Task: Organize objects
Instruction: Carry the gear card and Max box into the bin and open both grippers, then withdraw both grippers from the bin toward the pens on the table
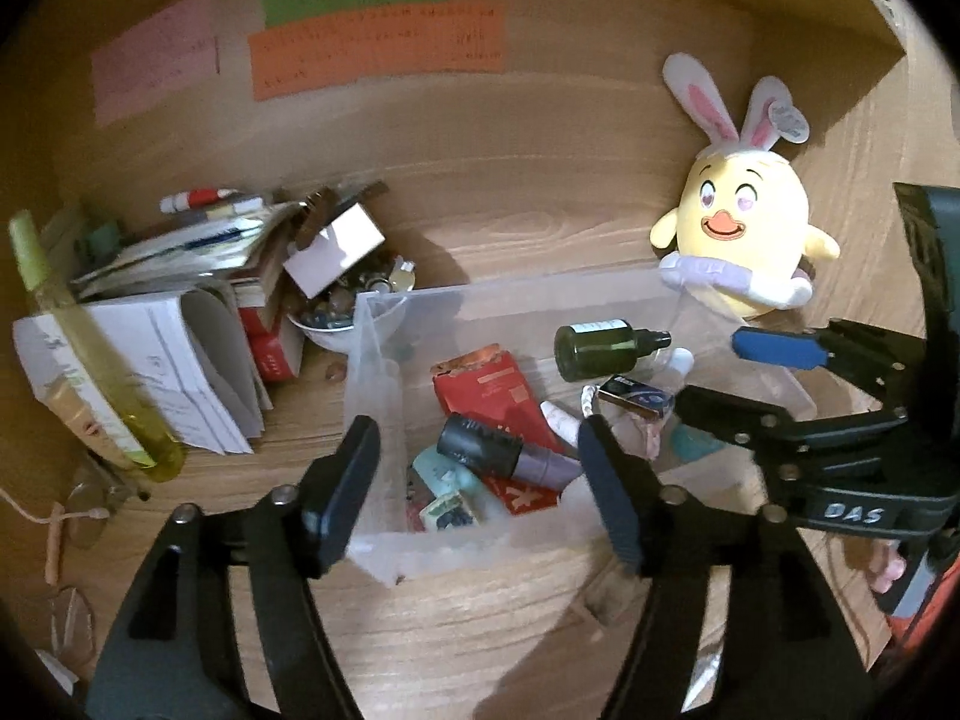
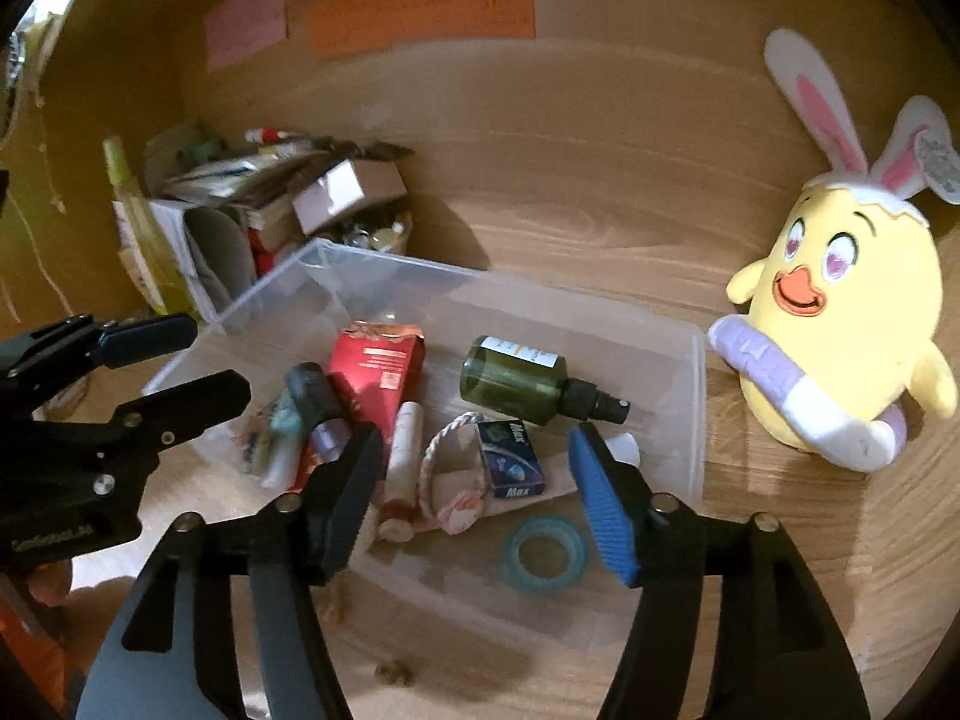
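- Hovering over the bin (image 1: 414, 300) in the left wrist view, left tongs (image 1: 480, 456) are spread wide and hold nothing; below them lie a black tube (image 1: 480, 443), a red box (image 1: 489, 387) and a green bottle (image 1: 600, 351).
- Right tongs (image 1: 714, 378) come in from the right, also spread and empty.
- Next pick, my guess: the black tube. It lies on top of the clutter, so come down with one pad each side of its barrel and close across the width, not the length.
- Right wrist view: right tongs (image 2: 474, 492) are released above a blue box (image 2: 511, 459) and a white tube (image 2: 403, 450); a teal ring (image 2: 545, 552) lies by the near wall.
- Left tongs (image 2: 186, 366) hang open at the bin's left rim.
- Wooden table (image 2: 600, 228), wood-panel back wall with coloured notes (image 2: 420, 12); plush chick (image 2: 840, 324) stands right of the bin, papers (image 2: 228, 204) piled left. Light is dim and warm.
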